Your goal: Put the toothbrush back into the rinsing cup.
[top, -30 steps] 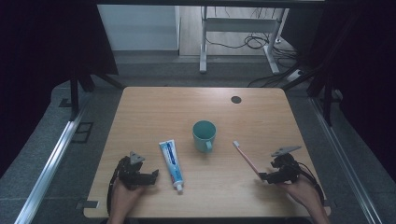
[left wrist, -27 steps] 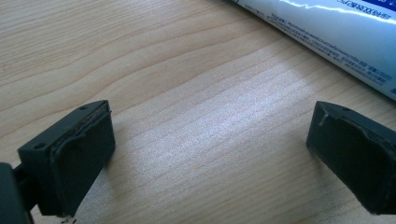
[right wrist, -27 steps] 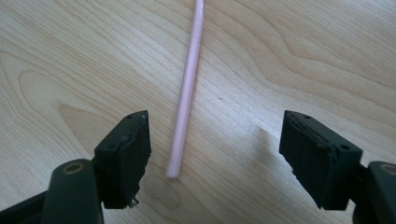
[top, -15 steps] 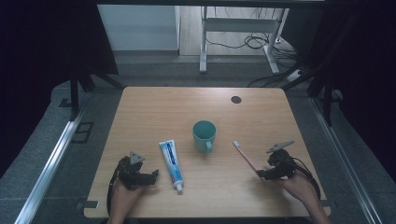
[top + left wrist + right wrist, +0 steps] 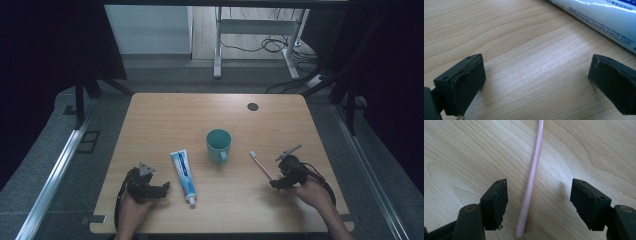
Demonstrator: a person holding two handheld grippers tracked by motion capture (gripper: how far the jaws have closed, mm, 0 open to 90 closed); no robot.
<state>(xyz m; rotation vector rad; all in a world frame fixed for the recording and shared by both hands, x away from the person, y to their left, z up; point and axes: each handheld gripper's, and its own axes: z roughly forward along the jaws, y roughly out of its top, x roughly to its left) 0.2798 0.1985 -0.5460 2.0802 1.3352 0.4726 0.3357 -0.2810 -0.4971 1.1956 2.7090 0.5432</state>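
Note:
A pink toothbrush [image 5: 261, 164] lies flat on the wooden table [image 5: 175, 115], right of a teal mug [image 5: 218, 145]. My right gripper [image 5: 274, 181] is low at the near end of its handle. In the right gripper view the handle [image 5: 532, 170] runs between the jaws of the right gripper [image 5: 539, 195] with a gap on both sides. Those jaws have just been closing a little and stand open. A white and blue toothpaste tube [image 5: 182, 172] lies left of the mug. My left gripper [image 5: 162, 189] rests just left of it, open, and the left gripper [image 5: 536, 75] has bare wood between its jaws, with the tube [image 5: 604, 17] beyond.
A small dark round hole cover [image 5: 253, 106] sits near the table's far right corner. A metal frame leg and cables [image 5: 260, 45] stand on the floor beyond the far edge. Dark curtains hang on both sides.
My right gripper has slid left toward the near end of the toothbrush handle, which now lies between its jaws. The left gripper has stayed put.

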